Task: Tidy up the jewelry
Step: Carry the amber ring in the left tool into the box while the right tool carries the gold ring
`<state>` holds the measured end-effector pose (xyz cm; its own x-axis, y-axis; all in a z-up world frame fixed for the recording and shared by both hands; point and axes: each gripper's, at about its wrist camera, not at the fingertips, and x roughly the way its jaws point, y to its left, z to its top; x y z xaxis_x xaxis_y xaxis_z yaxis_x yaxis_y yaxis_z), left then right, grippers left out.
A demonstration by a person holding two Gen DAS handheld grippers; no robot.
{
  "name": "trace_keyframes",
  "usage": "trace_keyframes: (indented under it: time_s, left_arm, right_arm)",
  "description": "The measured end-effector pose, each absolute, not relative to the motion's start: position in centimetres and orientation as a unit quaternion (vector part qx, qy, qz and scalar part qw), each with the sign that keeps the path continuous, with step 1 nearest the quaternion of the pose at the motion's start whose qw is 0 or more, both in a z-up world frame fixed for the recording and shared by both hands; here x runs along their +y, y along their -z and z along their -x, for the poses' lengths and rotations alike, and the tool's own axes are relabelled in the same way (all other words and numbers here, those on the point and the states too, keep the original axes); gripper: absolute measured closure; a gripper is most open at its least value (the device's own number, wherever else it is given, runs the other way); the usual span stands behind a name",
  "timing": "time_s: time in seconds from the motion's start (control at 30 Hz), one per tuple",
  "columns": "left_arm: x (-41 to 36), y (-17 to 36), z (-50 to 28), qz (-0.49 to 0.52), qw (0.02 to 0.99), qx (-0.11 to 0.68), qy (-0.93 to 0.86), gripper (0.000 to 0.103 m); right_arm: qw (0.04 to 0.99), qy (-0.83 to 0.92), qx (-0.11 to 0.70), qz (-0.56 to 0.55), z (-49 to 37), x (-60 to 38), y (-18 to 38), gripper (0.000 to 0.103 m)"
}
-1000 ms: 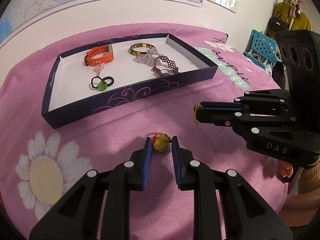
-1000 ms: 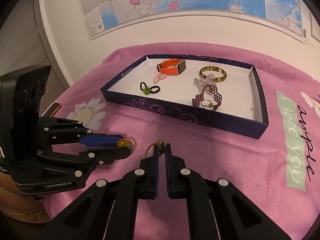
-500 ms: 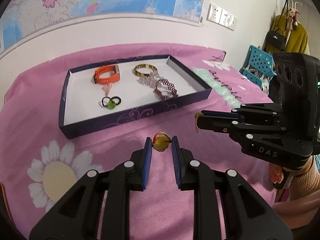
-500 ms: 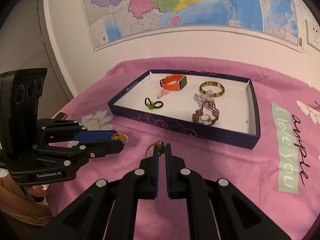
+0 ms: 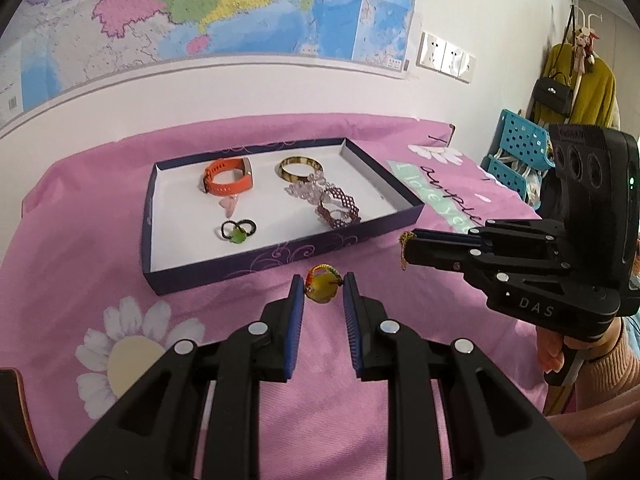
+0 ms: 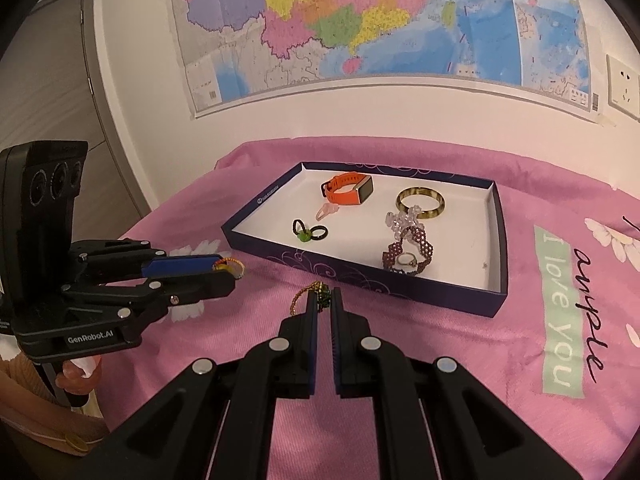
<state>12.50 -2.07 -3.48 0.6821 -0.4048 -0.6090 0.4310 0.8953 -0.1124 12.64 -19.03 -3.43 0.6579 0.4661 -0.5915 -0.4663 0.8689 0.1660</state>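
Two pieces are in your hands, both now lifted clear of the pink cloth (image 5: 100, 240) and higher than a second ago. Left gripper (image 5: 323, 294): clamped on a yellow bead ring with red-green cord (image 5: 322, 286). Right gripper (image 6: 324, 304): pinched on a gold chain with dark green beads (image 6: 316, 294), its loop dangling left. Both hover just before the near wall of the navy tray (image 5: 224, 272). Tray holds orange watch (image 5: 228, 178), gold bangle (image 5: 300, 168), maroon bracelets (image 5: 340, 210). Judgement: carry underway, drop-off next.
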Motion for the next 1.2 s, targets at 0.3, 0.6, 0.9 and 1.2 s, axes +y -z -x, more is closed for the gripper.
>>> trace_keyframes:
  time_s: [0.3, 0.6, 0.9, 1.2]
  left_arm:
    - [-1.3, 2.8, -12.7, -0.008, 0.922, 0.317, 0.222, 0.083]
    - [-0.9, 2.3, -13.0, -0.004, 0.926, 0.310, 0.215, 0.083]
    - [-0.9, 2.2, -13.6, -0.003, 0.928, 0.310, 0.205, 0.083]
    - [-0.7, 2.2, -14.5, -0.003, 0.931, 0.309, 0.197, 0.083]
  right_arm:
    - [0.915, -0.256, 0.312, -0.002, -12.6, -19.2, 2.6, 0.098]
    - [0.918, -0.254, 0.305, -0.001, -13.0, -19.1, 2.2, 0.098]
    - [0.921, -0.250, 0.300, 0.005, -13.8, -19.1, 1.8, 0.098]
    - [0.921, -0.242, 0.305, 0.009, -14.8, -19.0, 1.9, 0.098]
